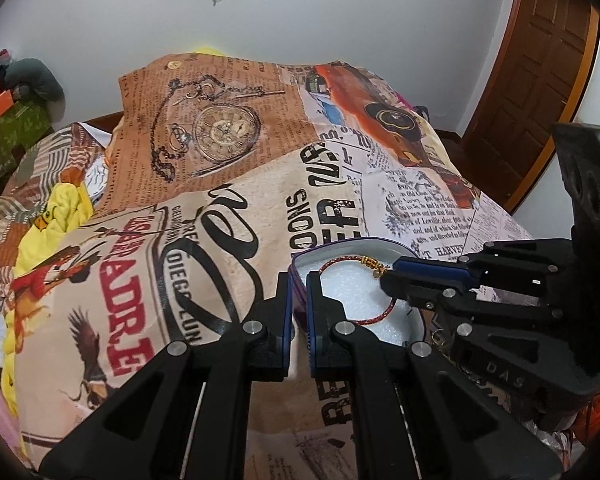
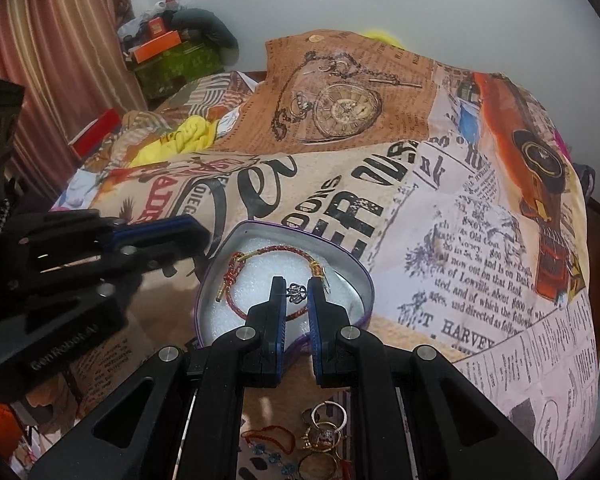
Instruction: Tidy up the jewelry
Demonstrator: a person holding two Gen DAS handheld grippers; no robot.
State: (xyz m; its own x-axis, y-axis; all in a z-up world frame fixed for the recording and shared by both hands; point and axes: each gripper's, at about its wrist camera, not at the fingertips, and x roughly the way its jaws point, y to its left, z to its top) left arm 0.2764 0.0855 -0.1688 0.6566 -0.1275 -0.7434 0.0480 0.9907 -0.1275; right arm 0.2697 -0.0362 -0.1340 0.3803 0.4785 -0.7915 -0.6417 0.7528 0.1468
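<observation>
A purple-walled metal tin [image 1: 342, 242] [image 2: 342, 258] lined with white foam sits on the printed bedspread. A red braided bracelet [image 1: 342, 261] [image 2: 272, 251] with gold beads lies on the foam. My left gripper [image 1: 298, 282] [image 2: 202, 236] is shut on the tin's near-left rim. My right gripper [image 2: 297, 285] [image 1: 386, 278] hovers over the foam, shut on a small silver earring [image 2: 297, 294] that sits between its tips, above the bracelet loop.
Loose rings [image 2: 328, 420], a thin red bracelet [image 2: 268, 436] and a blue flower chain [image 2: 278, 458] lie on the bedspread [image 2: 440, 240] below my right gripper. Boxes [image 2: 160, 46] stack at the far left by a curtain. A wooden door [image 1: 540, 60] stands at right.
</observation>
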